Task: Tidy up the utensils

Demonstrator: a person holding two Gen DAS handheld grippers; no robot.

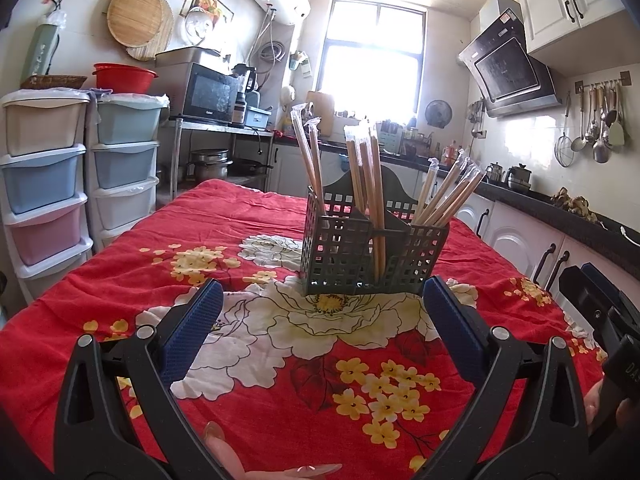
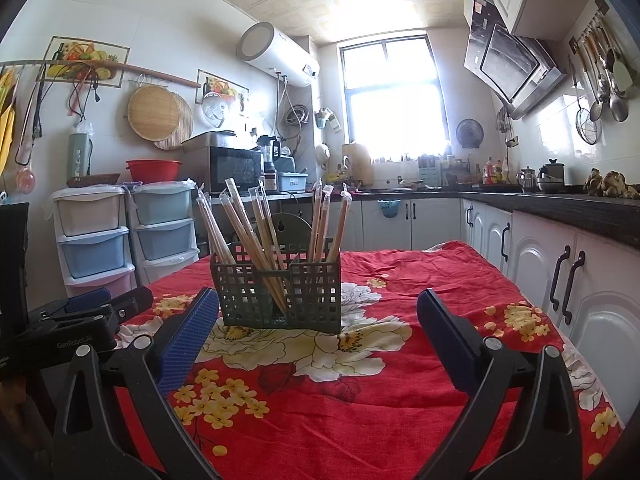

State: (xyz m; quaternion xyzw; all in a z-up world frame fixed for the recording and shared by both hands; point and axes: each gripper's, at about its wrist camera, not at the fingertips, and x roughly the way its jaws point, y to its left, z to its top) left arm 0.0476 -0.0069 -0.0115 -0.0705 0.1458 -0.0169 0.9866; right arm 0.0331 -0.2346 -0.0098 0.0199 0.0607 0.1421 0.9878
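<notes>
A dark green lattice utensil caddy (image 1: 340, 256) stands on the red floral tablecloth (image 1: 280, 400); it also shows in the right wrist view (image 2: 312, 300). Several plastic-wrapped wooden chopsticks (image 1: 366, 172) stand in its compartments, leaning apart (image 2: 244, 224). My left gripper (image 1: 322, 300) is open and empty, just in front of the caddy. My right gripper (image 2: 312, 304) is open and empty, with the caddy ahead and slightly left. The right gripper's body shows at the right edge of the left wrist view (image 1: 600, 320); the left one shows at the left of the right wrist view (image 2: 88, 312).
Stacked plastic drawer units (image 1: 48, 184) stand left of the table. White cabinets under a dark counter (image 2: 580, 212) run along the right. A microwave (image 1: 208, 94) and pots sit at the back left.
</notes>
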